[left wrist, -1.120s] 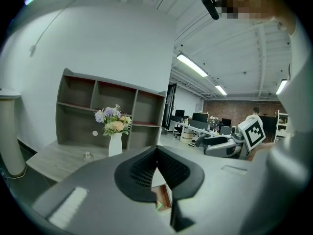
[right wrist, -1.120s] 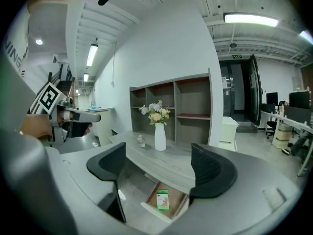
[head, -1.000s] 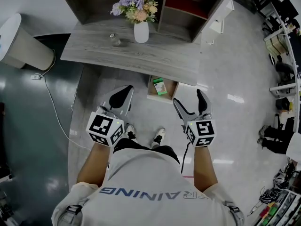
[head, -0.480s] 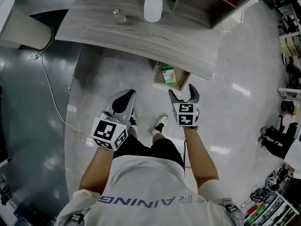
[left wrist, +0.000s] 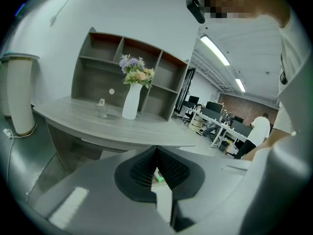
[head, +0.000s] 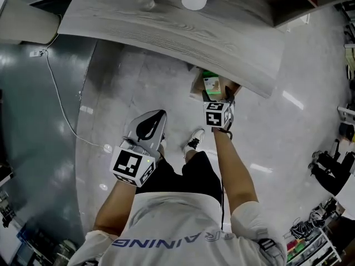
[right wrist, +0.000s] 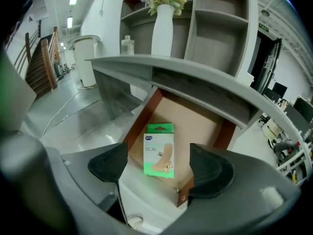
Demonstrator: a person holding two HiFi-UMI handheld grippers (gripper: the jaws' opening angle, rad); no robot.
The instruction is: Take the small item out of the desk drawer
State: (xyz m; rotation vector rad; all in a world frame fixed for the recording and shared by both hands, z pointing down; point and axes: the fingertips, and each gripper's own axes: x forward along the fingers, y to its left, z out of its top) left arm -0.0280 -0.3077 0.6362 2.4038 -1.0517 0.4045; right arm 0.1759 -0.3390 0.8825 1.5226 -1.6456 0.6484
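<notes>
A glossy pale floor runs under a curved desk [head: 166,26] of grey wood-grain, with open shelving behind it. The small box [right wrist: 159,150], thin flat card with a green band and a printed picture, lies face up on the smooth brown bottom of the open drawer [right wrist: 208,114]. It sits straight ahead of the right gripper [right wrist: 159,166], framed between its two dark rounded pads, which are spread wide and touch nothing.

The reach looks about to begin. The box lies flat, so the jaws should probably come in steeply and straddle its narrower sides. They need to pass the drawer's white front lip just below them and the desktop overhang above. Light card may skate on that board, so a square, gentle closing seems wise.

The left gripper [left wrist: 156,168] hangs back beside the person's leg, ribbed jaws pressed together on nothing. Up beyond it stand a white vase [left wrist: 130,102] of flowers and a small glass bottle [left wrist: 101,107].
</notes>
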